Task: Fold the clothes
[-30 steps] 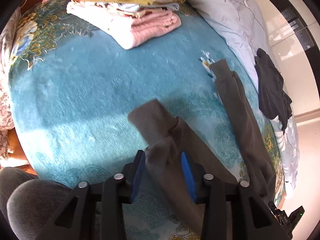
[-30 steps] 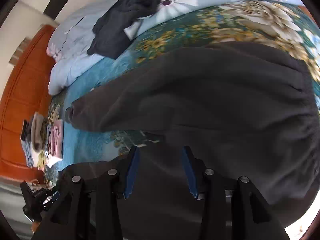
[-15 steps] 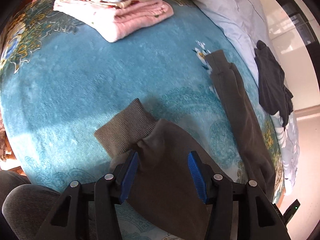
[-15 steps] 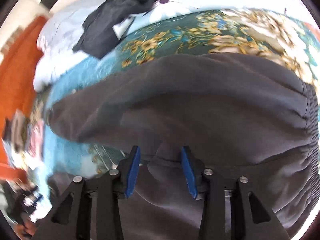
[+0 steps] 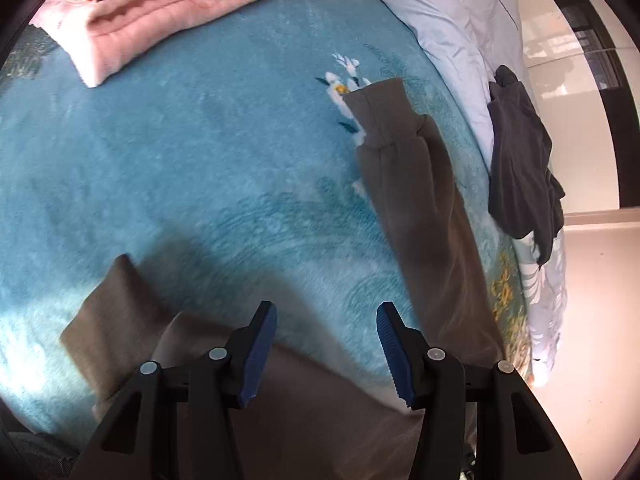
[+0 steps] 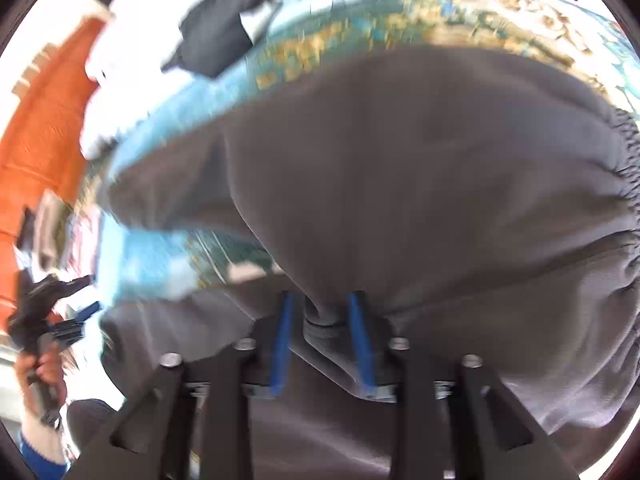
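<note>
Grey-brown sweatpants lie spread on a teal blanket. In the left wrist view one leg runs up the right side and the other leg's ribbed cuff lies at lower left. My left gripper is open and empty above the near leg. In the blurred right wrist view the sweatpants fill the frame, with the elastic waistband at right. My right gripper is shut on a bunch of the fabric near the crotch.
A pile of folded clothes with a pink sweater on top sits at the far left. A dark garment lies on the pale floral duvet at right. An orange wooden headboard stands at left in the right wrist view.
My left gripper let go of the leg cuff, opened and moved forward over the leg. My right gripper closed on the sweatpants fabric and is moving fast, blurring its view.
</note>
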Action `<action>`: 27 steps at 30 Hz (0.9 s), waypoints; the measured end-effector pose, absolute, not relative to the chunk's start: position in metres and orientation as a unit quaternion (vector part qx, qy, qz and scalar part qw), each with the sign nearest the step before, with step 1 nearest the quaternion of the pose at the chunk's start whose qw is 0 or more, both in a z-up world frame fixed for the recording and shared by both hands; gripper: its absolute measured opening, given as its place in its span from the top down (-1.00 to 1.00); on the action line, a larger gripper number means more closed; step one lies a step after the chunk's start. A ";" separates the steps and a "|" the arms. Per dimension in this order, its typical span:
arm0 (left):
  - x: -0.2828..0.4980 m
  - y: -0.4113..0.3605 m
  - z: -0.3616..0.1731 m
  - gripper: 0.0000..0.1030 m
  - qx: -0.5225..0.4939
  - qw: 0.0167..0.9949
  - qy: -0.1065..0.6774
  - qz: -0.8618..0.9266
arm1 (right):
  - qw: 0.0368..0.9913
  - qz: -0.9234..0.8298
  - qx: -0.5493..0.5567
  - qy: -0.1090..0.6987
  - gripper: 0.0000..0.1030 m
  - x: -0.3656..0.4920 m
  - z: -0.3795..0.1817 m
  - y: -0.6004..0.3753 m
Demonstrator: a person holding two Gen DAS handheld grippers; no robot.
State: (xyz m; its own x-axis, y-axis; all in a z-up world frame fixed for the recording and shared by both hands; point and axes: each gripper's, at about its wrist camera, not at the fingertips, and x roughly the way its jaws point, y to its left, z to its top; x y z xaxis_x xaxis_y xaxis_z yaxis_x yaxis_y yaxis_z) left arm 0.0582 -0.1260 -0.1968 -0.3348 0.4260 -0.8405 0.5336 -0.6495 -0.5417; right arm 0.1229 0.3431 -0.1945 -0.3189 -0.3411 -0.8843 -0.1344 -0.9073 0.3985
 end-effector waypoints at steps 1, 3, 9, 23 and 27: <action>0.047 -0.127 -0.202 -0.11 0.571 0.036 0.433 -0.697 | 0.059 -0.787 0.577 -0.209 0.19 0.125 -0.191 0.347; 0.028 -0.131 -0.216 -0.12 0.562 0.044 0.468 -0.681 | 0.046 -0.789 0.575 -0.212 0.19 0.130 -0.185 0.356; -0.011 -0.132 -0.240 -0.12 0.540 0.065 0.510 -0.666 | -0.001 -0.784 0.587 -0.201 0.19 0.142 -0.179 0.370; -0.017 -0.136 -0.174 0.86 0.473 0.006 0.396 -0.787 | -0.048 -0.774 0.591 -0.224 0.19 0.150 -0.187 0.379; -0.011 -0.146 -0.204 0.85 0.529 0.029 0.383 -0.757 | -0.060 -0.765 0.592 -0.247 0.19 0.151 -0.194 0.384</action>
